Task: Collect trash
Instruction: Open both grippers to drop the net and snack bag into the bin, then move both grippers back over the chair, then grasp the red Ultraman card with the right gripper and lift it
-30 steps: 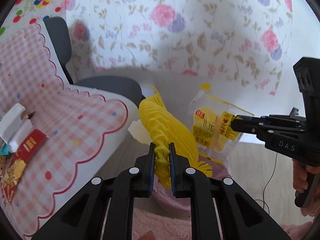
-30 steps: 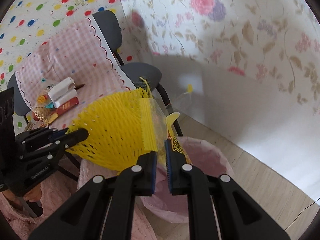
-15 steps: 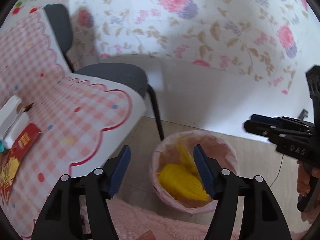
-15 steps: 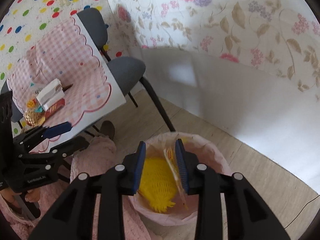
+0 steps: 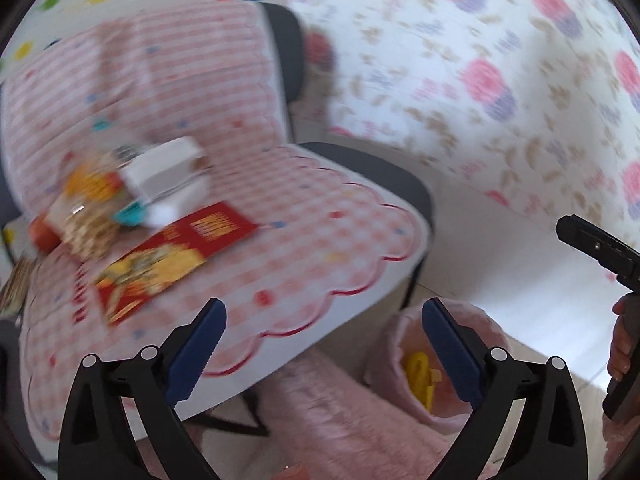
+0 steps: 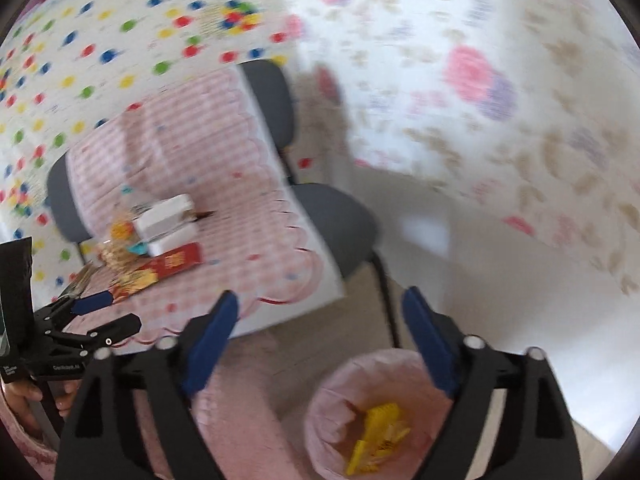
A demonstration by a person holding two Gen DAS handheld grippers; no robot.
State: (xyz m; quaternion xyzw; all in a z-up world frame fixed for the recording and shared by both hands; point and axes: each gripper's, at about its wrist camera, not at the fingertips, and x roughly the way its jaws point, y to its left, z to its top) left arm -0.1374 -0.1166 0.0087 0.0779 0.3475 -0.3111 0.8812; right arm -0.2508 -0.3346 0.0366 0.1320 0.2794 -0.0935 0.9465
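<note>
My left gripper (image 5: 324,344) is wide open and empty over the front edge of the pink checked cloth (image 5: 304,248). My right gripper (image 6: 320,336) is wide open and empty above the floor beside the chair. The pink-lined trash bin (image 6: 332,408) holds yellow foam netting (image 6: 380,436); it also shows in the left wrist view (image 5: 396,344). On the cloth lie a red wrapper (image 5: 180,248), a white box (image 5: 164,172) and a gold-wrapped snack (image 5: 84,220). Both views are blurred.
A grey chair (image 6: 332,216) carries the cloth. A floral wall (image 5: 480,80) stands behind, a dotted wall (image 6: 100,40) to the left. A pink fluffy rug (image 5: 340,420) lies beside the bin. The left gripper shows in the right wrist view (image 6: 96,320).
Both grippers opened and dropped the yellow netting and the plastic bag into the bin. Since then they have opened wider and swung left toward the chair.
</note>
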